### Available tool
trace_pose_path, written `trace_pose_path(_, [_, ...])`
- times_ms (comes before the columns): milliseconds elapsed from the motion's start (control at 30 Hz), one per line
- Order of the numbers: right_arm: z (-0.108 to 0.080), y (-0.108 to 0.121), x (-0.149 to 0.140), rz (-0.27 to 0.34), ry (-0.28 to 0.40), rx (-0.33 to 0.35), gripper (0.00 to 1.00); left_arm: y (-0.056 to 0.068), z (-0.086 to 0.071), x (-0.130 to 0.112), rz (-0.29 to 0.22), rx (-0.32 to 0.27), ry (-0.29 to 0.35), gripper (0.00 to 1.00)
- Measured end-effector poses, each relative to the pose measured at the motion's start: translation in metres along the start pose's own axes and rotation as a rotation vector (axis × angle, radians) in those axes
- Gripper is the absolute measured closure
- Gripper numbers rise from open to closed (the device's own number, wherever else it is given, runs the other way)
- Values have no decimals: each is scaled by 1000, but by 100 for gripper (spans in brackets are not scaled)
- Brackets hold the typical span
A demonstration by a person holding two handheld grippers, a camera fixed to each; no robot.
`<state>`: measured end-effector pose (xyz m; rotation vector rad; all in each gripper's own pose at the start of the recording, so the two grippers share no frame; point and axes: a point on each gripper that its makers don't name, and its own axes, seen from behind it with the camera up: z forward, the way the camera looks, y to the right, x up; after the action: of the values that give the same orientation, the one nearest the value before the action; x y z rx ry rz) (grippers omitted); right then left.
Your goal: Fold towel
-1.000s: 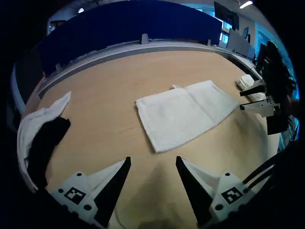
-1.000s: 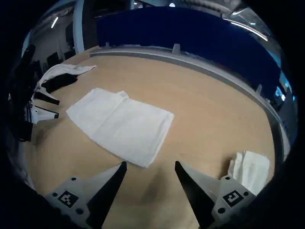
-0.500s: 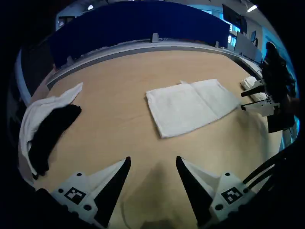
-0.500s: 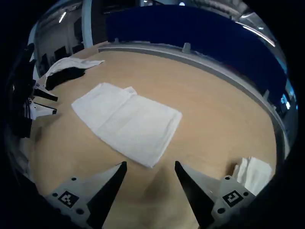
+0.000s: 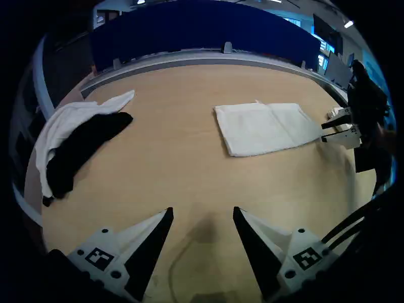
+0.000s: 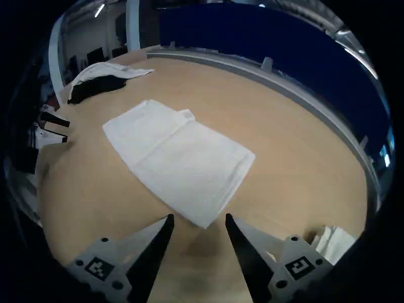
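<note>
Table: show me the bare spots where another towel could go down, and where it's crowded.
Bare wood lies between the black and white cloth pile and the folded towel, also between the towel and the blue divider. Crowded: the table edge under the pile, and the towel's near corner by the right gripper.

Office, blue desk partition, wooden desk, ceiling lights

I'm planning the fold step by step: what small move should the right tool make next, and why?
Probably ease the right tool forward and down until its open jaws straddle the near corner of the towel. It lies flat on the table, that corner just ahead of the tool, nothing gripped.
</note>
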<state>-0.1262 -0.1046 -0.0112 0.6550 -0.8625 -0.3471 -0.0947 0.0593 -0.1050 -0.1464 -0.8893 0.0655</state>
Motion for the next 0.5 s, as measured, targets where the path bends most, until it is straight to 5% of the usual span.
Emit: trace_pose_path(500, [4,6,-3,-27,-23,-10,83,-7,-21,-17,-49,26,0,13])
